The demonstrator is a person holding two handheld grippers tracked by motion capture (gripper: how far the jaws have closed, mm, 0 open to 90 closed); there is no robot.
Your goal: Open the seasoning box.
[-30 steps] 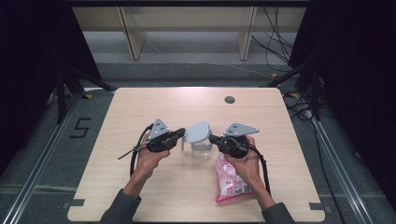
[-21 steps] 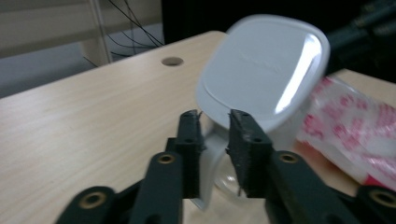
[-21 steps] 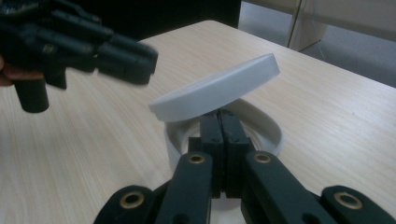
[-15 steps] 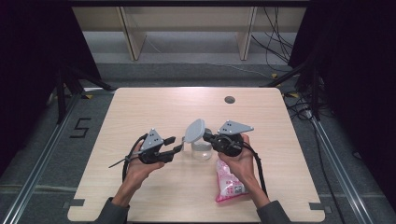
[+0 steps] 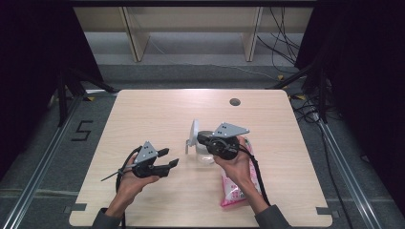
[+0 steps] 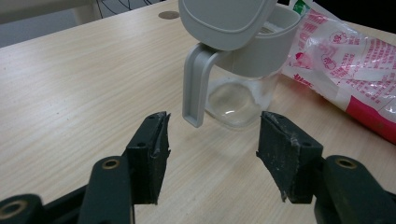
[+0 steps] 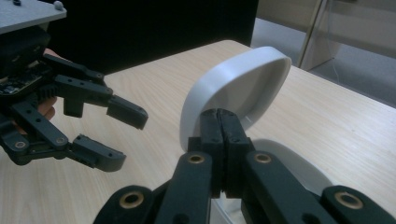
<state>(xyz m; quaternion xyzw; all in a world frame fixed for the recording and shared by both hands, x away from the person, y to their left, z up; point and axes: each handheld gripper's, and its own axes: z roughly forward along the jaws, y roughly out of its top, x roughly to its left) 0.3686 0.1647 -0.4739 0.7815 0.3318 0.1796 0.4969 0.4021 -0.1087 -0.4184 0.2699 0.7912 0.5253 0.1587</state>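
- Gripping the edge of a white hinged lid [image 7: 236, 91], the right gripper [image 5: 203, 139] has its two black jaws pressed tight together on the lid's rim, as the right gripper view shows.
- That lid stands swung up, nearly on edge, above the mouth of a clear glass jug [image 6: 243, 88]; the jug is the landmark for everything below.
- The jug has a grey-white collar and a grey-white handle [image 6: 196, 84], and it stands upright on the wooden table [image 5: 157, 109], roughly mid-table.
- The jug's glass body looks empty in the left gripper view.
- The left gripper [image 5: 169, 158] sits on the handle side of the jug, near it but apart, with nothing between its pads.
- Its jaws have just been opening and stand well apart, aimed at the jug's handle and base.
- A pink and white plastic bag [image 5: 236, 188] lies flat on the table just beside the jug, on the side away from the handle; in the left gripper view it seems to touch the jug's collar, though I cannot tell for sure.
- The right hand [image 5: 234, 164] rests over part of that bag.
- Beyond the jug, near the table's far edge, a small round grommet hole [image 5: 234, 101] sits in the tabletop.
- Farther off, past the jug and table, pale shelf uprights [image 5: 136, 36] stand on the grey floor.
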